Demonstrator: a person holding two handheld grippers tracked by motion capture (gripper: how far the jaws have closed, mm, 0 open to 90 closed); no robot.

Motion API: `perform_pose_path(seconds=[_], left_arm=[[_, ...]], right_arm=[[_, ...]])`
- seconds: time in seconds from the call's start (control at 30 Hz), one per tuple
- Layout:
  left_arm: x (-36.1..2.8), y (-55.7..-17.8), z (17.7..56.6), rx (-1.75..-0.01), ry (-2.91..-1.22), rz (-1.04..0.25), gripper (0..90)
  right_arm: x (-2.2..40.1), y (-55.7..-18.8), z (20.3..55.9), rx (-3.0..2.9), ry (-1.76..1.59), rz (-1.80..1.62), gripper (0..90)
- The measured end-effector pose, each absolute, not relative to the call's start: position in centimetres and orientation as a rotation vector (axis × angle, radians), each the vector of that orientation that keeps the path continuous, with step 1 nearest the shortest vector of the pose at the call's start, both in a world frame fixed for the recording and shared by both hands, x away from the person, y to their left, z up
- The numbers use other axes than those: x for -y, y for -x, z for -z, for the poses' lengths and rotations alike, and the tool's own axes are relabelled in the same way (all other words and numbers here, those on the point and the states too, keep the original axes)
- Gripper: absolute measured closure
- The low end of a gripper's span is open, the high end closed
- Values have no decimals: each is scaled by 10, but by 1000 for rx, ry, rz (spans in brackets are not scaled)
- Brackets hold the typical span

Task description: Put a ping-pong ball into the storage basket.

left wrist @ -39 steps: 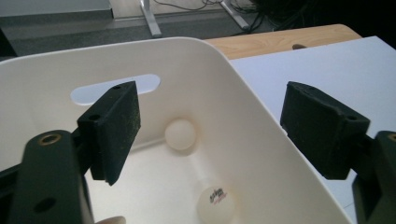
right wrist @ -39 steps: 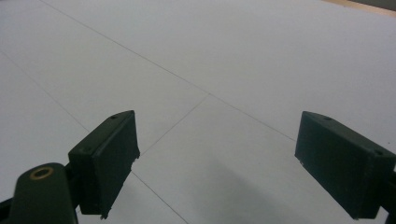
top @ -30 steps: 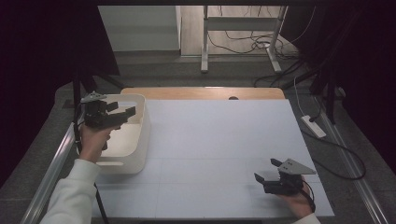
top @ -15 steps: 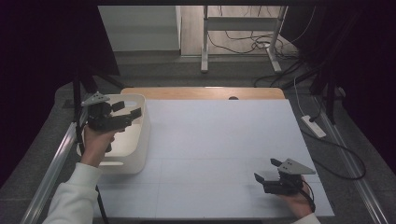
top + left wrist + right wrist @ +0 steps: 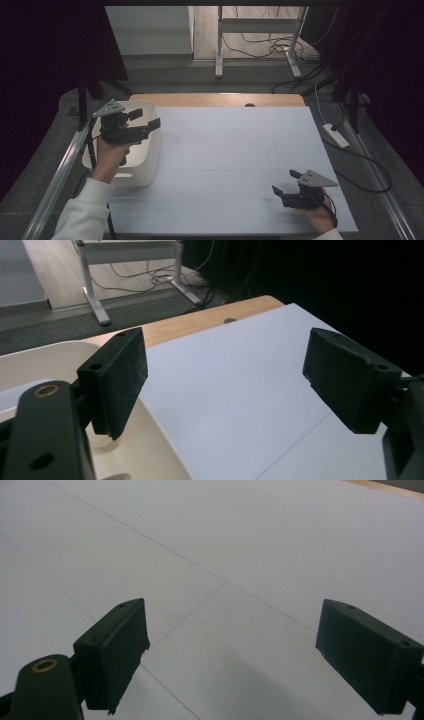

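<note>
White bin (image 5: 145, 165) sits under the released left hand-held gripper (image 5: 145, 120); right hand-held gripper (image 5: 284, 182) released.

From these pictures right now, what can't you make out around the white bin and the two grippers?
- Inside of the white bin: in the high view the left gripper and its hand cover much of it; in the left gripper view one pad and the picture's edge hide its floor.
- The small dark spot on the wooden strip: too small to identify.
- Underside of the right gripper, whether it rests on the white sheet: unclear from above.
</note>
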State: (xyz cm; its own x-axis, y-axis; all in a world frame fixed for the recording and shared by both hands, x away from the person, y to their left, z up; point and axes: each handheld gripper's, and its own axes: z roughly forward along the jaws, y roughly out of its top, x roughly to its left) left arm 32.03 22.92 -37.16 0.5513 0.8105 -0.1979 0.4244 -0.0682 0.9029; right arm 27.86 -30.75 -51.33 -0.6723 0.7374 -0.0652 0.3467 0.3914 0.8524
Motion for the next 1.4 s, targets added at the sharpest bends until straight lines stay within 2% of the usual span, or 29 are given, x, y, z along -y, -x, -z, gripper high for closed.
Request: perform_pose_path(seconds=[0.83, 1.23, 1.4], left_arm=[[-197, -305, 379, -943, -1731, -383, 190], [-169, -289, 389, -862, -1764, -352, 191], [-155, -283, 393, -832, -1805, -377, 191]], right_arm=[[307, -278, 513, -2222, -931, -1199, 132], [307, -278, 513, -2220, -928, -1193, 132], [307, -278, 513, -2218, -928, -1197, 132]])
